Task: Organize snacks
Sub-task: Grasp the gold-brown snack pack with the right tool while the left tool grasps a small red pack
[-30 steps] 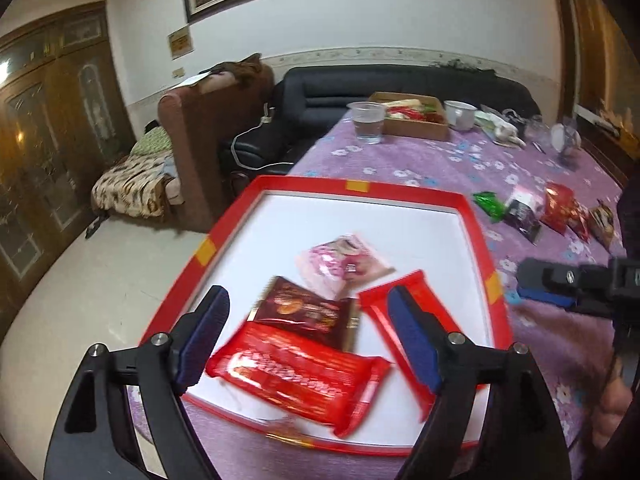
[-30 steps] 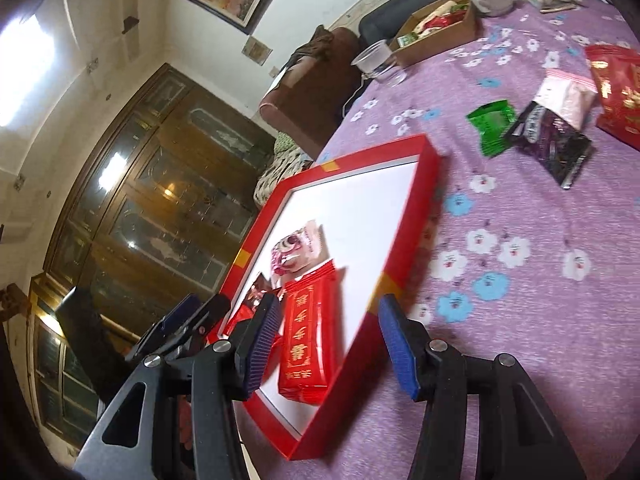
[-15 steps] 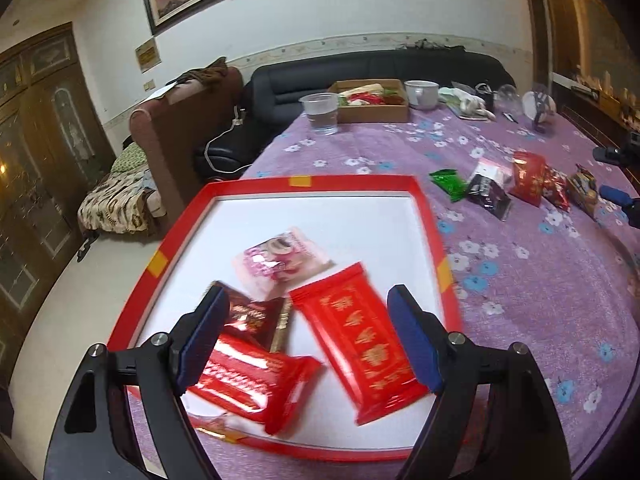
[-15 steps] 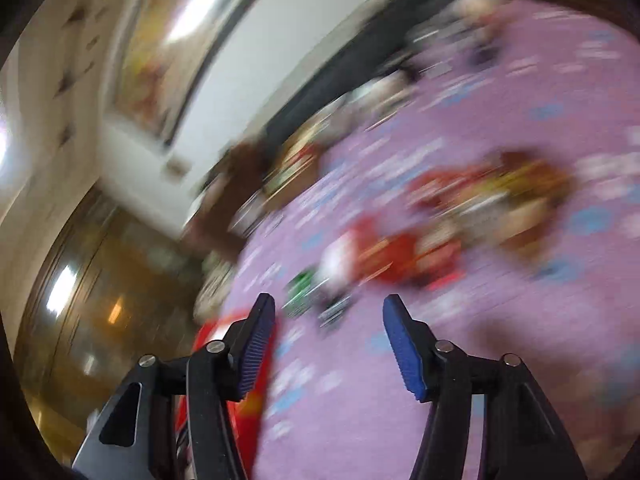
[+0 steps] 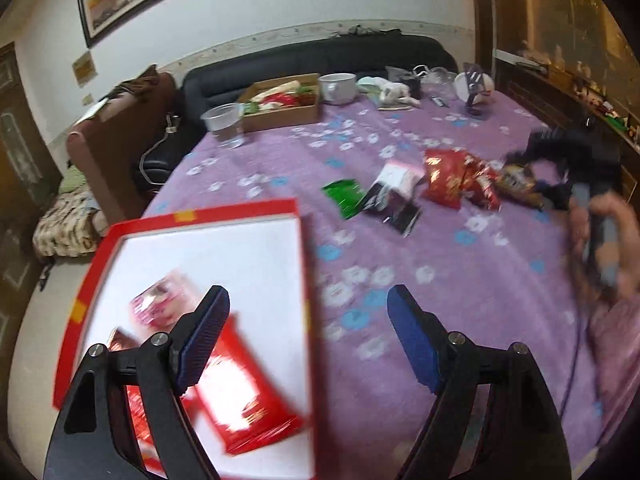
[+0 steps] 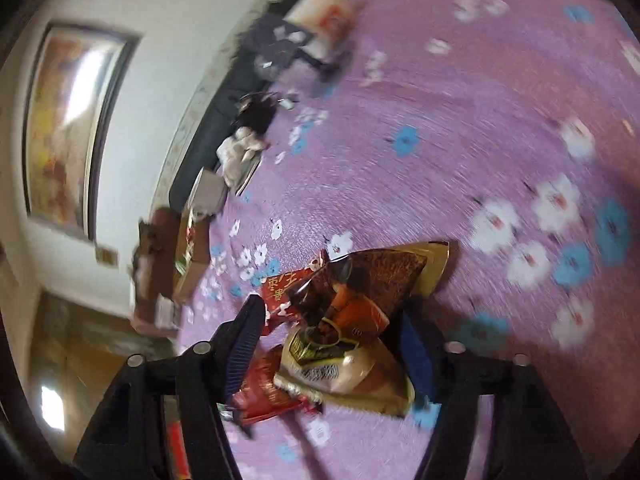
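Roughly, four snacks (image 5: 244,384) in tray (image 5: 236,212), left claw (image 5: 308,344) apart, right claw (image 6: 332,344) closing around brown packet (image 6: 352,312).

— Where do the snacks lie?
— Red packets (image 5: 244,392) and a pink one (image 5: 160,306) lie flat in the red tray (image 5: 298,264); a green packet (image 5: 346,198), a black one (image 5: 390,204) and red bags (image 5: 456,178) are scattered on the table (image 5: 460,280).

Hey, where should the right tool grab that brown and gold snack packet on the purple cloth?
Probably across the brown and gold packet's puffed middle, from above and the near end. It lies flat, overlapping red packets, so its thin edges offer little. The right tool, just closing, already straddles it.
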{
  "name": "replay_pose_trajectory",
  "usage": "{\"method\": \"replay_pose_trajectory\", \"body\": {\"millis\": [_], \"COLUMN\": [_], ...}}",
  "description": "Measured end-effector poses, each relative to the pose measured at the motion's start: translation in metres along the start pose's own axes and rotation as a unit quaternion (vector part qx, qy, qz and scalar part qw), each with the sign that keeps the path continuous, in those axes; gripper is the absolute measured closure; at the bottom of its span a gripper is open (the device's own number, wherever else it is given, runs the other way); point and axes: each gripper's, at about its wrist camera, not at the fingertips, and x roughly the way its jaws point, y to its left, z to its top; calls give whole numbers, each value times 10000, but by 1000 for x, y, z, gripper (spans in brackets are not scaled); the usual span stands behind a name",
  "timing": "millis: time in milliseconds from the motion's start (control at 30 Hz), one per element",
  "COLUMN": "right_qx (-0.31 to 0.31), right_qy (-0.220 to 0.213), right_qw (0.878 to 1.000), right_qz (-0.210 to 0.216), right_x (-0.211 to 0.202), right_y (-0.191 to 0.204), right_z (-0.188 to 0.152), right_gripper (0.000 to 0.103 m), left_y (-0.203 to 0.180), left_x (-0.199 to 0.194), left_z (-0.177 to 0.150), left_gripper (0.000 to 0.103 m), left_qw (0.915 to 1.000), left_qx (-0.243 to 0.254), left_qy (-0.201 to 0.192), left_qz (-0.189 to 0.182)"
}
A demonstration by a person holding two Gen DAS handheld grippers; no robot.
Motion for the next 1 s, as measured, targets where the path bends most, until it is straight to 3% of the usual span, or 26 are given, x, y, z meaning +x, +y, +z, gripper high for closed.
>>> {"method": "replay_pose_trajectory", "body": {"millis": [267,400,600,767,800,833,900,1000], "right_qx": [309,490,631,661,650,637,617,576], "right_qy": [286,424,562,593,590,588,593,599], "right_qw": [9974,9954,9931,9925,9926,9927,9929,9932], "right_qz": [593,704,813,846,840,834,829,811], "right_x": [-1,2,9,13,13,13,14,16], "right_y": [-19,-21,-24,-23,-22,-21,-20,-17], "right_z": [9,11,9,9,9,9,9,9], "right_gripper": [65,65,65,64,64,64,64,65], "left_y": [-61,-91,-126,-130,-126,-124,-119,-116], "left_x": [51,84,116,132,134,135,138,134], "left_z": [64,83,96,99,97,96,94,91], "left_gripper": [21,21,22,22,24,40,62,70], "left_qw": [9987,9982,9966,9952,9949,9946,9926,9935], "left_qx": [-7,60,310,323,226,165,51,95], "left_qy": [-46,94,145,235,189,162,225,145], "left_qz": [-515,-595,-754,-896,-960,-1008,-1194,-1125]}}
